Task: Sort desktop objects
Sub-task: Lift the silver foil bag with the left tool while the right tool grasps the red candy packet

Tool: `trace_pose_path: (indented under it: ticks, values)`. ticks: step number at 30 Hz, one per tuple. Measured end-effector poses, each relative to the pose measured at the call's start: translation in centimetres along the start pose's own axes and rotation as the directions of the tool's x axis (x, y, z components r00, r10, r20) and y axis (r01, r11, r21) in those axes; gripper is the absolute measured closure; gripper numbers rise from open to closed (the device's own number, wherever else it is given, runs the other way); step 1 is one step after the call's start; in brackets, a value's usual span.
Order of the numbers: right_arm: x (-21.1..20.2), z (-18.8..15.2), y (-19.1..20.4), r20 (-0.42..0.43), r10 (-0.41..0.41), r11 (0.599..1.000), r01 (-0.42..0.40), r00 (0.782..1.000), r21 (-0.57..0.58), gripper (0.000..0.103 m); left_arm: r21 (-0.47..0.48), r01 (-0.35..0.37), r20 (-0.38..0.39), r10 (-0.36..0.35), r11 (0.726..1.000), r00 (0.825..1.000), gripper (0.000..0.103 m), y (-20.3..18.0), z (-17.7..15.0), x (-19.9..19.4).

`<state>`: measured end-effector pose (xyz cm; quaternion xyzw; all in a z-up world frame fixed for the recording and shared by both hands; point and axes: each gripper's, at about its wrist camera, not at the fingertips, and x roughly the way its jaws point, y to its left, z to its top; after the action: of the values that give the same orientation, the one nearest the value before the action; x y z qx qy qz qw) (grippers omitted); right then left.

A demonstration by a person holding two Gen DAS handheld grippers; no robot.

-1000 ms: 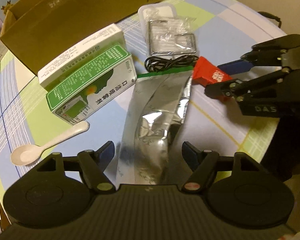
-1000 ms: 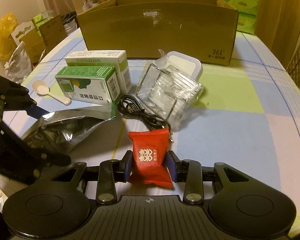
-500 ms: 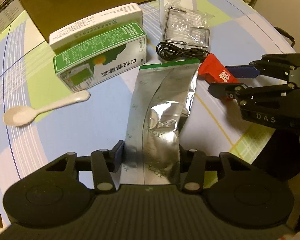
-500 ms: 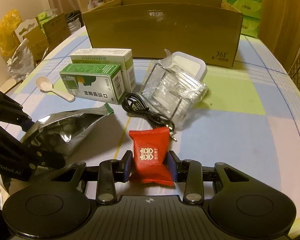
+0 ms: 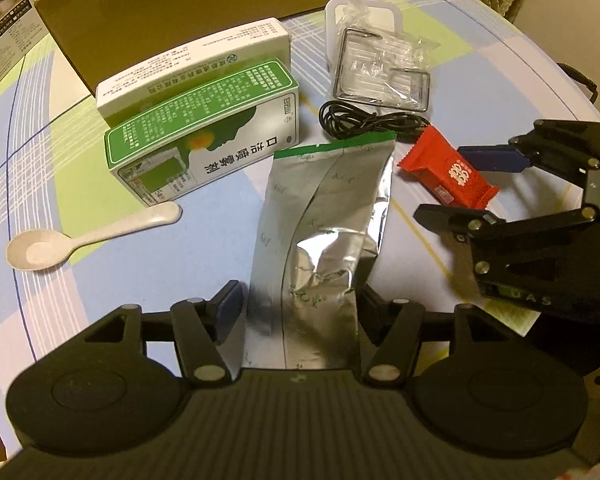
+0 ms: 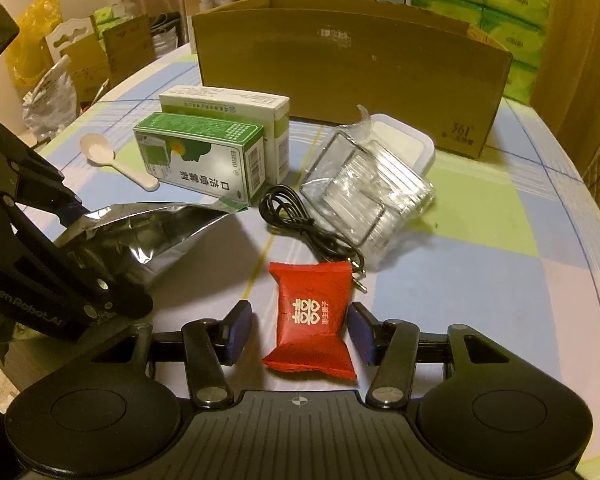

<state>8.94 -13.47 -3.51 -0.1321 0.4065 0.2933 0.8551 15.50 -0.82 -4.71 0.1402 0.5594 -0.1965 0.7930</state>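
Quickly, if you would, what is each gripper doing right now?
Left gripper: shut on the crinkled silver foil pouch.
Right gripper: open, fingers either side of the small red candy packet, not touching it.

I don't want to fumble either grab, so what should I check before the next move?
1. Left gripper grip on silver pouch: ok, pads press both edges.
2. Right gripper grip on red packet: not ok, jaws open with gaps on both sides; the packet lies on the table.
3. Black cable free of the packet: cannot tell, its plug sits at the packet's far corner.
4. Cardboard box top open: ok.
5. Room inside the box: cannot tell, inside hidden.
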Motion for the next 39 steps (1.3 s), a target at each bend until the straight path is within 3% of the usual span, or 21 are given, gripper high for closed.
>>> trace_pose_path:
  ticks: [7,14,18,25,39]
  values:
    - [-0.1,0.0,-0.1,0.002,-0.009,1.000,0.009,1.000,0.019,0.054,-0.017,0.004,0.017,-0.004,1.000,1.000,0.047,0.3,-0.7,-0.2]
    - [-0.2,0.1,-0.2,0.010,0.003,0.999,-0.004,1.000,0.040,0.072,-0.013,0.000,0.023,0.000,1.000,1.000,0.047,0.2,-0.8,-0.4]
    - [-0.3,0.1,-0.2,0.015,0.010,0.999,-0.011,1.000,0.051,0.075,-0.007,0.003,0.014,-0.002,1.000,1.000,0.058,-0.3,-0.4,-0.2]
    - [-1.4,0.0,-0.2,0.056,0.002,0.999,-0.005,0.998,0.053,0.076,0.007,-0.032,0.006,0.032,0.999,0.999,0.066,-1.6,-0.3,-0.5]
    - [-4.4,0.5,-0.2,0.105,0.032,0.995,-0.041,0.994,0.086,0.076,-0.038,-0.058,0.044,0.059,0.998,0.997,0.066,-1.6,-0.7,-5.5]
